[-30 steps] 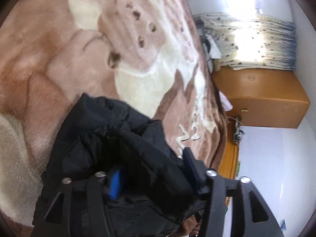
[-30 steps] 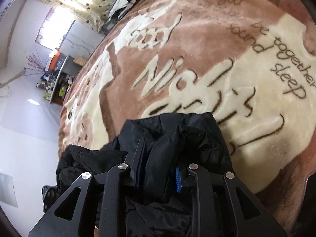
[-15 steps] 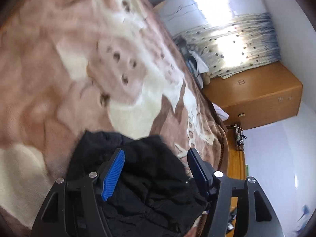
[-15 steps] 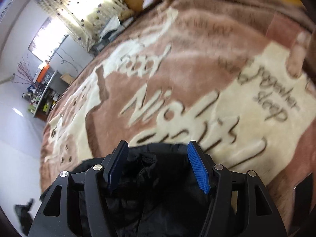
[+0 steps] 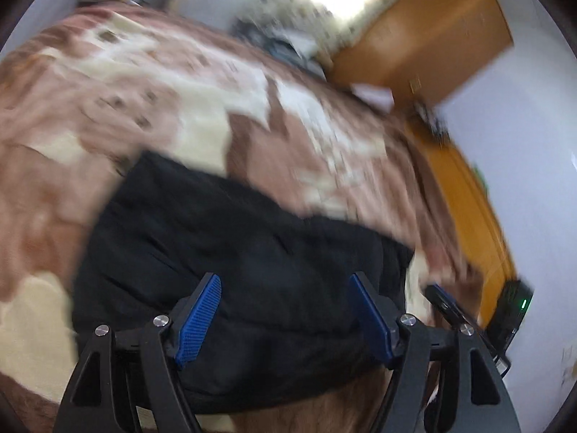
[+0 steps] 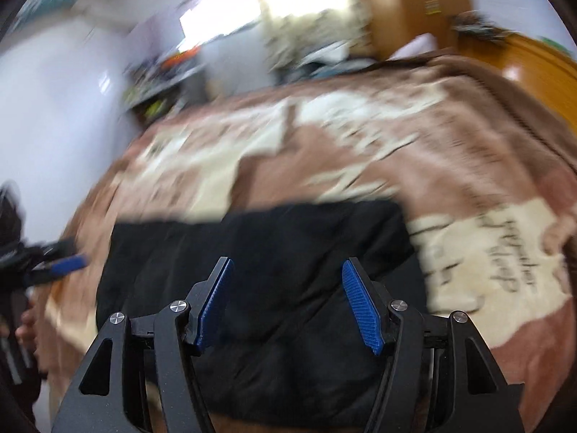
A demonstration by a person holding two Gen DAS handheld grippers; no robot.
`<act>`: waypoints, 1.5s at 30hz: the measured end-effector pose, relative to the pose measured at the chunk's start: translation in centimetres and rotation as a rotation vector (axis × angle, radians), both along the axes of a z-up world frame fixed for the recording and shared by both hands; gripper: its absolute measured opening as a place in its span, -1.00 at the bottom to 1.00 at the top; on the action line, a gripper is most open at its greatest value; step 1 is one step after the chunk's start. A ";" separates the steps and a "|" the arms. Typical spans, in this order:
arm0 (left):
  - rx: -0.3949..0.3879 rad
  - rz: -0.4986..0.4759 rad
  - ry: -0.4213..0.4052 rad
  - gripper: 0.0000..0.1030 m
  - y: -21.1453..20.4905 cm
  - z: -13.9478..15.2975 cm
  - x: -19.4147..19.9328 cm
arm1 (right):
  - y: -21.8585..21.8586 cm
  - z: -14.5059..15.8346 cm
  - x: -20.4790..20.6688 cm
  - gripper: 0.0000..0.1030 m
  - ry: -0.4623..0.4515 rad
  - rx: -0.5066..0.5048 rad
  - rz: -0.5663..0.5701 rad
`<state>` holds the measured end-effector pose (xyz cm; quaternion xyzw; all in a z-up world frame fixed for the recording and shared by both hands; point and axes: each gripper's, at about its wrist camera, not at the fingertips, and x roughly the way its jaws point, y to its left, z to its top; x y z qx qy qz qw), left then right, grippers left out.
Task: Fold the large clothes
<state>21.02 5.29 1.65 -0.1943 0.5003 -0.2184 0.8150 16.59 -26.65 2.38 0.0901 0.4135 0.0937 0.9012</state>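
Fold just laid: black jacket (image 5: 245, 252) on bed blanket (image 5: 180, 108) beyond left tongs (image 5: 285, 315), opening, empty; right tongs (image 6: 288, 305) open, empty; next regrip an edge

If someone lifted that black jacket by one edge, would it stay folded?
Probably not. The black puffy jacket looks soft and creased, so it would likely droop and unfold. Its padding suggests it is light for its bulk. The plush brown blanket would probably grip it rather than let it slide.

left gripper (image 5: 285, 315) jaws opening, right gripper (image 6: 286, 305) jaws apart
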 end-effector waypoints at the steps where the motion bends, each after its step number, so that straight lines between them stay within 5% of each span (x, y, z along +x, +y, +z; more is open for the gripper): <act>1: 0.029 -0.025 0.011 0.42 -1.5 -1.1 -0.3 | 1.1 -0.8 0.1 0.22 0.012 -0.031 0.025; 5: 0.157 -0.100 0.003 0.41 -5.7 -4.3 -0.3 | 4.3 -4.3 1.6 0.22 0.055 -0.072 0.102; 8: 0.298 -0.060 0.017 0.41 -6.7 -6.2 1.6 | 4.8 -6.4 3.6 0.22 0.108 -0.085 0.079; 12: 0.350 0.020 0.037 0.41 -6.1 -7.8 4.2 | 4.6 -8.4 6.3 0.22 0.164 -0.092 0.017; 19: 0.339 0.050 0.130 0.36 -5.0 -10.3 7.1 | 6.0 -10.7 8.9 0.22 0.234 -0.182 0.005; 26: 0.431 0.063 0.137 0.36 -6.2 -12.1 8.0 | 7.5 -12.9 10.6 0.23 0.313 -0.251 0.000; 32: 0.423 0.075 0.137 0.36 -6.1 -12.4 8.1 | 7.3 -13.4 10.9 0.23 0.349 -0.240 0.007; 37: 0.458 0.030 0.077 0.21 -4.6 -9.1 7.1 | 5.0 -9.8 9.4 0.20 0.296 -0.166 0.027; 40: 0.529 0.041 0.003 0.21 -2.6 -7.5 6.2 | 2.5 -7.3 7.3 0.20 0.194 -0.250 -0.016; 45: 0.619 0.035 -0.015 0.21 -0.8 -8.4 5.3 | -0.5 -8.7 6.5 0.20 0.216 -0.368 -0.072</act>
